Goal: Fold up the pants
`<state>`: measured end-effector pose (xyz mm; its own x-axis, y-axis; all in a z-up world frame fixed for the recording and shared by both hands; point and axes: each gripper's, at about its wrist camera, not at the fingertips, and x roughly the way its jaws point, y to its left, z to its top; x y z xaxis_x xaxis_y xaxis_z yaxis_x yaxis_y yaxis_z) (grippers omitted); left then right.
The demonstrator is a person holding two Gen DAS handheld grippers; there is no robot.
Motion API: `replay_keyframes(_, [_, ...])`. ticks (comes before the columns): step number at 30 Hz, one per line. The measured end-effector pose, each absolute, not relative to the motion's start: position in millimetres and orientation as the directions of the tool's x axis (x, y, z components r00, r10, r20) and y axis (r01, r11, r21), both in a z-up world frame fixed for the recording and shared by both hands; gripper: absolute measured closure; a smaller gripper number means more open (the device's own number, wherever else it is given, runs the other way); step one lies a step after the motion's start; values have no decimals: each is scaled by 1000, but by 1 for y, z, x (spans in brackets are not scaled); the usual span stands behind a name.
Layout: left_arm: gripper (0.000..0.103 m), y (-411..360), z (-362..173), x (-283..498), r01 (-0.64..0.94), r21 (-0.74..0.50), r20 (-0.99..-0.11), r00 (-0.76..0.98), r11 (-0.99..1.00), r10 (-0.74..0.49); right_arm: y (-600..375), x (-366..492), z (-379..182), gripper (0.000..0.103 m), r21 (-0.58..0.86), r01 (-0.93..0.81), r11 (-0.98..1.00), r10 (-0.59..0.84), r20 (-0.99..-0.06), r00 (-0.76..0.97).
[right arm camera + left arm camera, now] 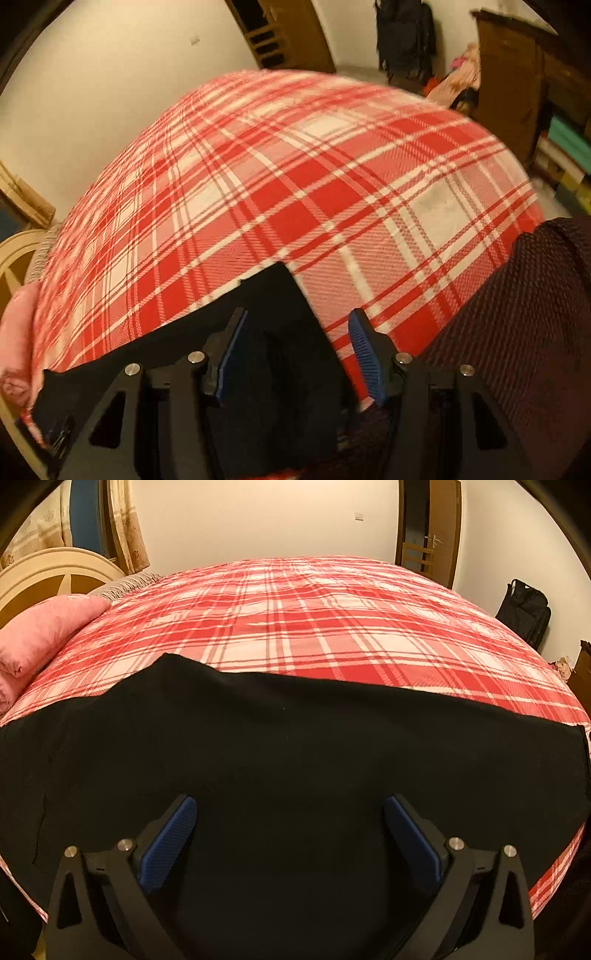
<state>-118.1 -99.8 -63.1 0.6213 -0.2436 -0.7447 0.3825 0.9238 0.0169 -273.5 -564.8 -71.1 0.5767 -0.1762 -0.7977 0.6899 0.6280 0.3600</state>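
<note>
We see the black pants [280,760] spread flat on the bed [332,627], whose cover is a red and white plaid. Our left claw [290,808] hangs over the dark cloth with its blue pads [173,842] spread wide and nothing gripped; the pants reach out ahead of it and to both sides, and the plaid begins beyond their far edge. A pink pillow [40,635] lies far ahead to the left of this claw.

Our right claw [295,325] stands part-way spread and grips nothing. A corner of the pants [273,332] lies under and between its pads [364,350], running off to its left, with bare plaid just ahead. A dark knit sleeve [517,314] shows to its right.
</note>
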Motion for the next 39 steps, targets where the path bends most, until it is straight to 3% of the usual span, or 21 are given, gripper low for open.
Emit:
replay_keyframes(4, [0,-103,-60,-118,395,11,-753,608,919,-252,-573,-261,-81,46,349,654,671,-105,-829,550])
replay_keyframes(7, [0,-111,-53,-121,434,-6,-748,596,901,-292,-568,-245,-85,38,297,621,726,-85,-856,510])
replay_keyframes(9, [0,-120,-47,-126,466,3,-736,600,885,-313,-561,-234,-89,26,252,592,766,-84,-873,480])
replay_keyframes(12, [0,-132,-44,-131,495,15,-730,599,869,-329,-550,-224,-91,24,156,555,817,-119,-896,428])
replay_keyframes(16, [0,-142,-43,-137,528,21,-730,588,849,-349,-549,-225,-95,25,175,516,838,-54,-916,398])
replay_keyframes(19, [0,-143,-44,-137,530,20,-733,584,848,-348,-542,-230,-96,35,169,476,863,-33,-922,386])
replay_keyframes(20, [0,-142,-44,-136,527,12,-736,580,850,-349,-540,-232,-95,46,174,471,865,-26,-922,387])
replay_keyframes(21, [0,-141,-44,-135,522,3,-738,576,853,-351,-538,-234,-93,64,182,461,869,-16,-919,393])
replay_keyframes(23, [0,-138,-44,-133,512,-14,-741,571,859,-353,-534,-239,-89,91,191,446,875,-8,-913,409])
replay_keyframes(30, [0,-127,-38,-129,493,-36,-726,585,869,-361,-511,-255,-46,92,332,432,839,25,-816,578])
replay_keyframes(39, [0,-103,-24,-117,459,-41,-695,625,887,-355,-379,-193,20,92,559,62,827,368,-620,693])
